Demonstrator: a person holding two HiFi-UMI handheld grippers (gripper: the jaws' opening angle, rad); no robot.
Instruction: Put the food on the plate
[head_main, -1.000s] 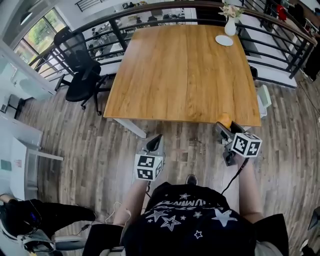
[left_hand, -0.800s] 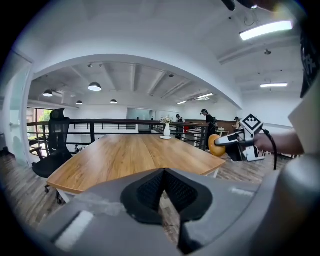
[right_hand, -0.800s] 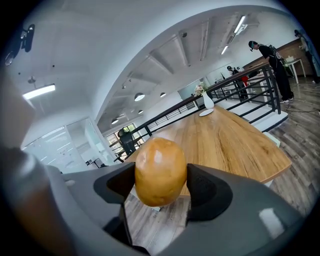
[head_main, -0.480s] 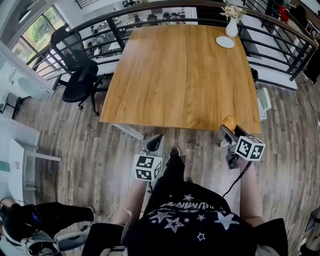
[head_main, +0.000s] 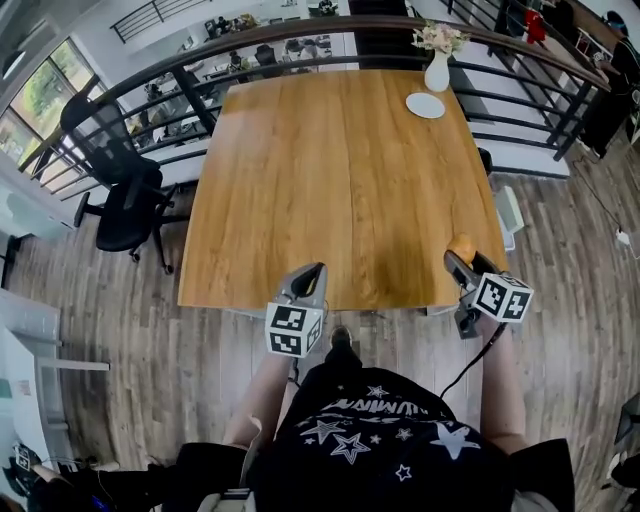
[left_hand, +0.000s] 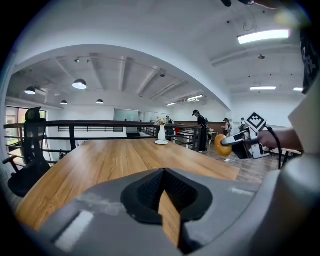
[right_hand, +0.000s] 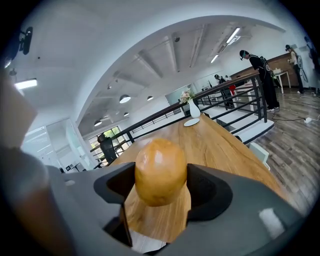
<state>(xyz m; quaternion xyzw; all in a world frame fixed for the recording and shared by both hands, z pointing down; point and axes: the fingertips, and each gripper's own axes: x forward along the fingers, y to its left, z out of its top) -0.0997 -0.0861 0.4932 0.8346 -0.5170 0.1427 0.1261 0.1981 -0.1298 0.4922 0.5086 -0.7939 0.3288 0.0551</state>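
**Food gripped in the right tongs, plate far across the table**

A black office chair (head_main: 120, 195) stands at 9 o'clock from the table (head_main: 340, 180). The left forearm (head_main: 262, 395) reaches forward from the body. The left tongs (head_main: 318, 268) point nearly to 12 o'clock over the near edge of the table, at about its 6 o'clock. Their jaws are closed together and grip nothing.

The white plate (head_main: 425, 105) lies near the table's 1 o'clock corner, just beside a white vase (head_main: 437, 72) with flowers.

The right forearm (head_main: 500, 385) is also stretched forward. The right tongs (head_main: 458, 256) point toward 11 o'clock above the table's 5 o'clock corner. Their jaws stand wide and press on both sides of the food (head_main: 461, 246). It is a round golden-brown piece, held in the air and well apart from the plate.
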